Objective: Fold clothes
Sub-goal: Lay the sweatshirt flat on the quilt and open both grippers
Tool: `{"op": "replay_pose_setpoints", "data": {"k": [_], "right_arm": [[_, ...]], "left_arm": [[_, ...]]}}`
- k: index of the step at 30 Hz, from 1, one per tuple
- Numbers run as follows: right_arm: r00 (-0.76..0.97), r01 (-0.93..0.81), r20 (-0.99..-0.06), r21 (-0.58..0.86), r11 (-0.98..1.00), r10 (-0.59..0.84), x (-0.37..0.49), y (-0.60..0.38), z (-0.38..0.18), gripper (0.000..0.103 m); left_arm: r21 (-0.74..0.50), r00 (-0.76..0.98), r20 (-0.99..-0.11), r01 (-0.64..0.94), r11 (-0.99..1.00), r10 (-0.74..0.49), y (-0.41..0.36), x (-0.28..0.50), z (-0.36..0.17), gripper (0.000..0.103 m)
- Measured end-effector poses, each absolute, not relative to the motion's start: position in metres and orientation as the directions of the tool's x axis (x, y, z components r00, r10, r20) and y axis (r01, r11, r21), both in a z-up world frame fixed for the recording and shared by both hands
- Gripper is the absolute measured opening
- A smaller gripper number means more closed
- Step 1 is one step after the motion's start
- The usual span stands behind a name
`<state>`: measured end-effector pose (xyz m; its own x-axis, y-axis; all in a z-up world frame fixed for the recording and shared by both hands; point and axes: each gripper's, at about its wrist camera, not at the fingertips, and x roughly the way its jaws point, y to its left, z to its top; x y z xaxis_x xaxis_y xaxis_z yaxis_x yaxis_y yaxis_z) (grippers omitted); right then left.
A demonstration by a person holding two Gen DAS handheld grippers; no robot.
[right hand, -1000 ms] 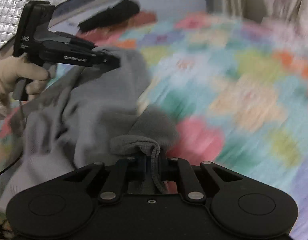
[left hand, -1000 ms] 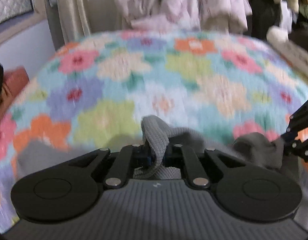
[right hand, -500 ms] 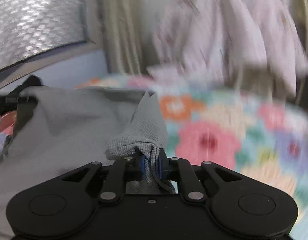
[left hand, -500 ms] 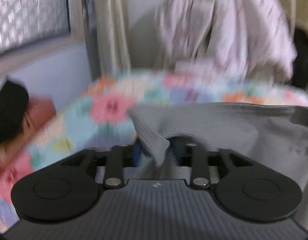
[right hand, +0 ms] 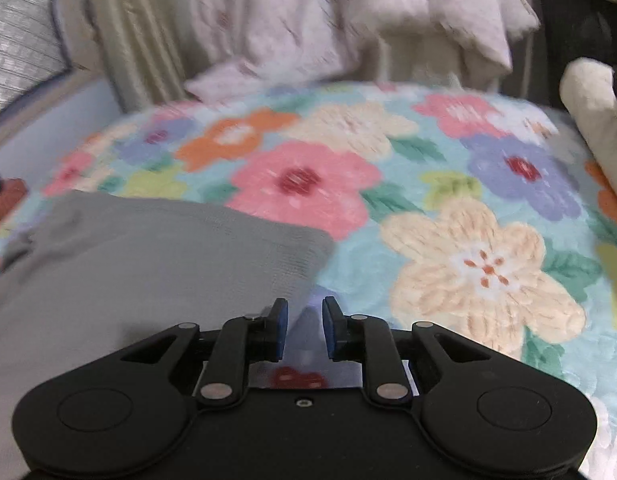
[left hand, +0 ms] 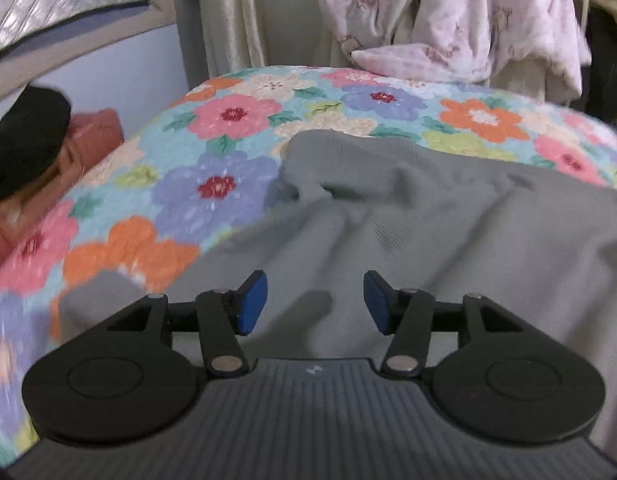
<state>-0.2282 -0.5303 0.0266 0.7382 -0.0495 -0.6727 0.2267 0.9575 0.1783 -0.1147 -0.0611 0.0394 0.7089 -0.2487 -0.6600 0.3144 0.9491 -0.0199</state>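
Observation:
A grey knit garment [left hand: 428, 220] lies spread on the floral bedspread [left hand: 228, 136]. It also shows in the right wrist view [right hand: 148, 256], where its far right corner lies just ahead of my fingers. My left gripper [left hand: 314, 304] is open wide and empty, just above the near part of the garment. My right gripper [right hand: 302, 326] is open a little and empty, at the garment's right edge over the bedspread [right hand: 468, 248].
A black item [left hand: 20, 140] on a reddish cushion [left hand: 96, 136] lies at the bed's left side. Pink and cream clothes [left hand: 448, 20] hang behind the bed. A cream plush object [right hand: 592, 104] sits at the right edge. A curtain [right hand: 120, 32] hangs at back left.
Both grippers held the grey garment up and carried it forward; now both have opened and let go, and the garment lies flat on the bed.

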Motion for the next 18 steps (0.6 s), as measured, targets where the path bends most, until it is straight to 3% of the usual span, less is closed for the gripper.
{"op": "replay_pose_setpoints", "data": {"k": [3,8,13,18], "right_arm": [[0.764,0.124,-0.645,0.198,0.972,0.034,-0.244,-0.509,0.042,0.031],[0.777,-0.153,-0.578,0.213,0.965,0.251,-0.294,-0.451,0.068,0.040],[0.801,-0.252,-0.499,0.222,0.942,0.331,-0.361,-0.413,0.085,0.045],[0.783,-0.320,-0.505,0.173,0.932,0.363,-0.411,-0.407,0.105,0.045]], "left_arm": [[-0.049,0.701,-0.669,0.290,0.956,-0.247,-0.052,-0.151,0.042,0.052],[0.038,0.715,-0.674,0.288,0.957,-0.188,-0.051,-0.229,0.049,0.053],[0.107,0.720,-0.686,0.244,0.964,-0.106,-0.036,-0.301,0.066,0.056],[0.187,0.748,-0.664,0.146,0.971,0.016,0.004,-0.367,0.094,0.062]]}}
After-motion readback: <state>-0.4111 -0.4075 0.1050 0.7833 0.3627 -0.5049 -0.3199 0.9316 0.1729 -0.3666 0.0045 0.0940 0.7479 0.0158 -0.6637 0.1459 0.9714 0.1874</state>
